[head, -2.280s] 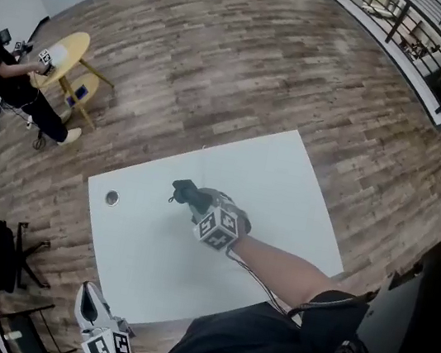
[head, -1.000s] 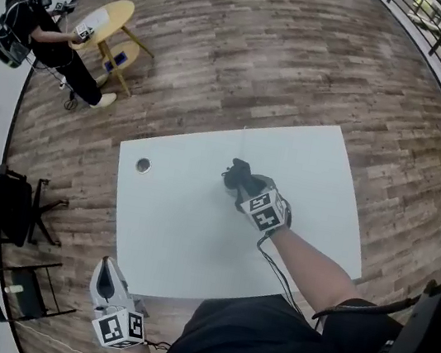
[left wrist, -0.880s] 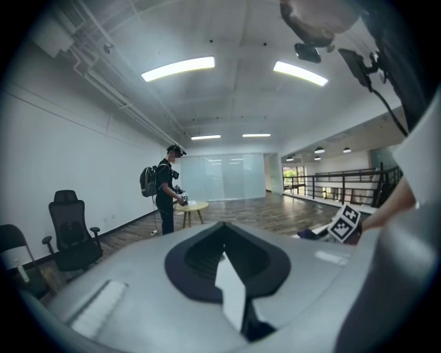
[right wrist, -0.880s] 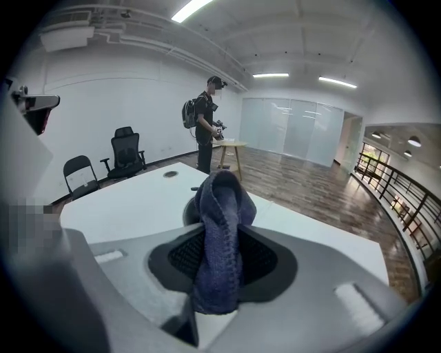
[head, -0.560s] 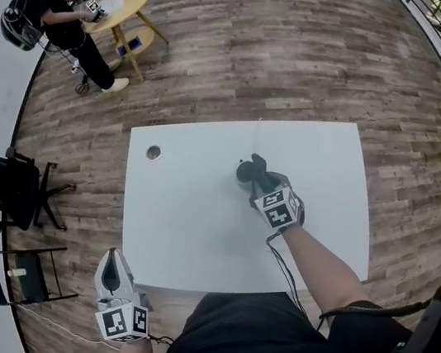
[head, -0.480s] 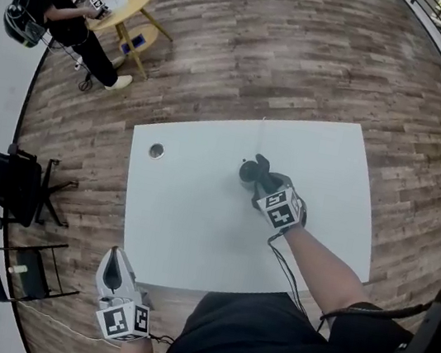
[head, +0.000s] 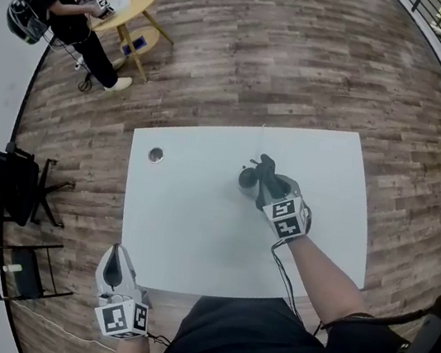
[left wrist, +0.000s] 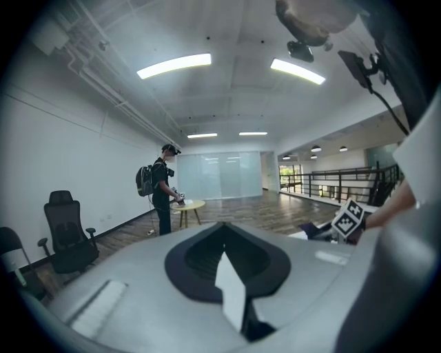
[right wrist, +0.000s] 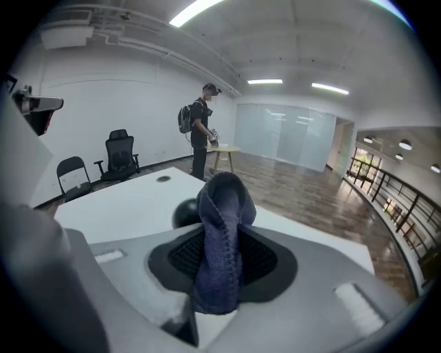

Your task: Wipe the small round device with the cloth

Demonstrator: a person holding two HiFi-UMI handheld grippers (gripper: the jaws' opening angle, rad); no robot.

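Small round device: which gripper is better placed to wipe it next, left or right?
Right. The right gripper has the cloth in its jaws, beside the small round device. The left gripper holds nothing, far off at the table's corner.

L gripper (head: 111, 269): low at the person's left side, pointing fwd, approx. level; jaws together, nothing btwn.
R gripper (head: 267, 186): out in front, tipped downward; jaws clamped on cloth (right wrist: 220, 241), fold poking past tips.
R arm (head: 318, 267): bare forearm stretched fwd.
L arm: only wrist (head: 134, 350) in view.
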